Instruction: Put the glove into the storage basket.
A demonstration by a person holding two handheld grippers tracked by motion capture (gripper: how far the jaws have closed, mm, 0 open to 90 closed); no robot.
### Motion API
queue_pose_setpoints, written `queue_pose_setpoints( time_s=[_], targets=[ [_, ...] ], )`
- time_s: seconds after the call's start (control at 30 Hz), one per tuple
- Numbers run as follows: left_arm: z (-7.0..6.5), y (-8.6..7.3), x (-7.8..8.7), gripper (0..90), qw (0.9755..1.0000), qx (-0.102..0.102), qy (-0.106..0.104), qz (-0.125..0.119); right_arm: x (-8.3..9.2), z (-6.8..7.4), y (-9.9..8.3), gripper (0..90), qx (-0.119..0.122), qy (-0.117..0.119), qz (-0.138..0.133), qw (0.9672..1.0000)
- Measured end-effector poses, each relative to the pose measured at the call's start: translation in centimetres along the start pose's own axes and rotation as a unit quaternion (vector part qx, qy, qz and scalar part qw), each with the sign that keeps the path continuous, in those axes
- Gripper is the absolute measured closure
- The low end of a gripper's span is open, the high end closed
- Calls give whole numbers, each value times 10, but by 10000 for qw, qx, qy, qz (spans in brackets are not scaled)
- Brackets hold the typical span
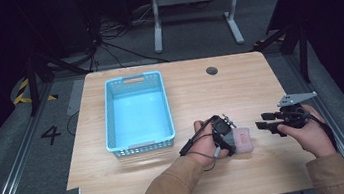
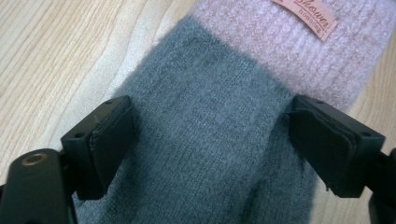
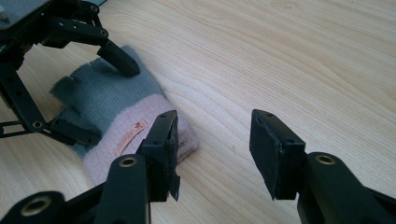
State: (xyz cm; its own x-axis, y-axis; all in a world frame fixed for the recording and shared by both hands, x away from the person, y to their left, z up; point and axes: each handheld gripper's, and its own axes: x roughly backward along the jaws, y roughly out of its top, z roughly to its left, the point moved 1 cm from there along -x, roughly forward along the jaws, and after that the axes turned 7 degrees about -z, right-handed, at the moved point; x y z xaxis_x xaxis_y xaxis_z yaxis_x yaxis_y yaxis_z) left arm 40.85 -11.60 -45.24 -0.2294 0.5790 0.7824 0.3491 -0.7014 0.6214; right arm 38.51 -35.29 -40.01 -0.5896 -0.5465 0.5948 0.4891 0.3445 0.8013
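Grasp stage: left gripper (image 2: 212, 144) jaws straddle glove (image 2: 210, 154) near the table's (image 1: 259, 85) front edge, unclamped; right gripper (image 3: 212, 154) jaws apart, empty. Next: close, lift.

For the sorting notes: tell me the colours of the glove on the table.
Grey with a pink cuff; the glove shows best in the left gripper view.

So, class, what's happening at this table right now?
A person works with a gripper in each hand. The left gripper straddles a grey and pink knitted glove lying on the wooden table, its fingers at the glove's sides. The right gripper is open beside the pink cuff, holding nothing. A blue basket stands further left.
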Motion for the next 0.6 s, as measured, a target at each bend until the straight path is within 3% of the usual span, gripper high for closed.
queue_pose_setpoints(
  time_s=[0.13,0.27,0.6],
  targets=[
    [-1,0,0,185,10000,8,30,0,-1,-1,-1,521,-28,-29,22,10000],
    [-4,0,3,266,10000,-71,14,34,0,-2,-1,521,-36,-51,37,10000],
    [-15,2,7,577,9999,-102,-70,83,1,-2,-1,521,-54,-93,2,9999]
  ],
)
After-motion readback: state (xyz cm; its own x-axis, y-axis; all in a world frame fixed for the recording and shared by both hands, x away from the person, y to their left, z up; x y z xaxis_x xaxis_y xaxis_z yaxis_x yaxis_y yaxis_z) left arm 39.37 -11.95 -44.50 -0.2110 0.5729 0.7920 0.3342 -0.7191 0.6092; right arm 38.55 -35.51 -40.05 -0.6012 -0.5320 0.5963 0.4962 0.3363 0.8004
